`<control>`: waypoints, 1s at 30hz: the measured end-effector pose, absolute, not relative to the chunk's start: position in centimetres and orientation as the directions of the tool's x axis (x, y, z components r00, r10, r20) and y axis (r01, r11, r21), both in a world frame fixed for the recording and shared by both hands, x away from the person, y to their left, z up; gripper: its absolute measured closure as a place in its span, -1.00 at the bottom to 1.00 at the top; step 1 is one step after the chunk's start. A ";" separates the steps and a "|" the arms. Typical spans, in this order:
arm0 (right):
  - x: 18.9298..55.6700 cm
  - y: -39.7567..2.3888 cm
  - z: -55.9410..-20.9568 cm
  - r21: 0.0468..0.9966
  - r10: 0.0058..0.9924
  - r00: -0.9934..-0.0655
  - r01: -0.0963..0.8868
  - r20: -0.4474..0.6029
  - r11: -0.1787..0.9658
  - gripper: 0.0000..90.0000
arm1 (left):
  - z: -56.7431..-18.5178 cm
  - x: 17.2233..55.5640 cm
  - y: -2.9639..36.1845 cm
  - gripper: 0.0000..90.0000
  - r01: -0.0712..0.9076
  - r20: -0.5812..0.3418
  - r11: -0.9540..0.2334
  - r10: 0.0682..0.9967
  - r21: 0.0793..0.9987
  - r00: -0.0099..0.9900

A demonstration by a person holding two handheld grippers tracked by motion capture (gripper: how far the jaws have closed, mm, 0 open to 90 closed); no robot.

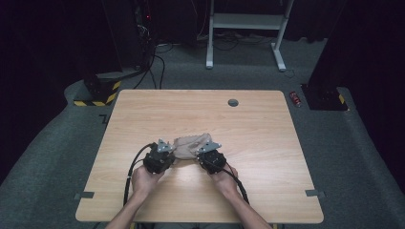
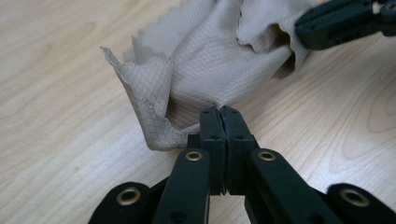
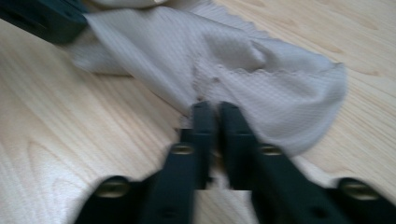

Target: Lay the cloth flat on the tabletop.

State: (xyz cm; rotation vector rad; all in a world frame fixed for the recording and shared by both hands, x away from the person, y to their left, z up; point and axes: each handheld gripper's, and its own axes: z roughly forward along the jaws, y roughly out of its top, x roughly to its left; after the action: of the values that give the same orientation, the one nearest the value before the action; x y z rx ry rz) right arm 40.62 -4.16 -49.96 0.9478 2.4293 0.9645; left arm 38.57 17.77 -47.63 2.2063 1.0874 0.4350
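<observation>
Partly hidden, the cloth point(image 1: 189, 145) shows in the high view as a small beige bunch, its near edges covered by the two tools and their grey plates. It lies on the counter point(image 1: 258, 143), a little nearer the person than the round hole point(image 1: 233, 102), and between the hands. How the cloth is folded cannot be made out from above, and the tips of both tools are out of sight there.

The left tool point(image 1: 165, 151) sits at the cloth's left end and the right tool point(image 1: 206, 153) at its right end, each held from behind by a hand point(image 1: 143, 180).

The left gripper view gives what the high view cannot: the left tool point(image 2: 219, 114) has its jaws pressed together on a pinch of cloth point(image 2: 210, 60), which rises from the tips and curls up at a frayed corner to the left of them. The diamond weave is sharp here. Beyond the cloth, at the upper right, the other tool's black tip reaches in, cut off by the frame.

The right gripper view is blurred, so the weave and edges are soft. Even so, the right tool point(image 3: 215, 109) is seen closed on the cloth point(image 3: 261, 79), which spreads away from the tips and droops to their right. A dark piece of the other tool is cut off beyond the cloth at the upper left.
</observation>
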 end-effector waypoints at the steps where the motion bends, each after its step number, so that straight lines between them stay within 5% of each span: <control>1: 40.7 -4.5 -49.8 0.716 0.704 -0.706 0.453 -0.077 0.532 0.99 | -47.4 38.6 17.9 0.97 0.586 0.006 -0.451 0.796 0.673 0.605; 8: 40.2 -7.6 -46.6 0.785 0.735 -0.675 0.423 -0.060 0.453 0.99 | -44.5 38.6 18.4 0.97 0.561 -0.049 -0.390 0.789 0.730 0.612; 13: 39.5 -7.1 -46.7 0.793 0.691 -0.723 0.416 -0.009 0.445 0.37 | -44.0 39.1 17.1 0.97 0.551 -0.049 -0.404 0.773 0.730 0.632; 16: 39.9 -6.0 -48.1 0.770 0.683 -0.730 0.446 0.017 0.457 0.27 | -43.7 39.4 16.6 0.97 0.545 -0.046 -0.415 0.764 0.729 0.643; 19: 40.7 -5.5 -49.1 0.748 0.671 -0.738 0.481 0.064 0.457 0.48 | -43.3 39.4 16.6 0.97 0.541 -0.045 -0.415 0.763 0.732 0.645; 22: 41.0 -5.4 -49.4 0.726 0.646 -0.760 0.484 0.071 0.489 0.96 | -43.0 39.4 17.0 0.97 0.545 -0.046 -0.410 0.768 0.732 0.639; 30: 39.9 -8.6 -46.5 0.791 0.666 -0.746 0.410 0.003 0.455 0.99 | -41.7 39.8 17.8 0.97 0.534 -0.020 -0.405 0.783 0.742 0.622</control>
State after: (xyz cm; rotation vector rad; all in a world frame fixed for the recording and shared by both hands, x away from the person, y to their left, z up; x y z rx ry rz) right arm 39.93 -8.64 -46.50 0.9188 2.4014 1.1794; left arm 39.78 17.84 -41.70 2.1065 1.0287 0.4323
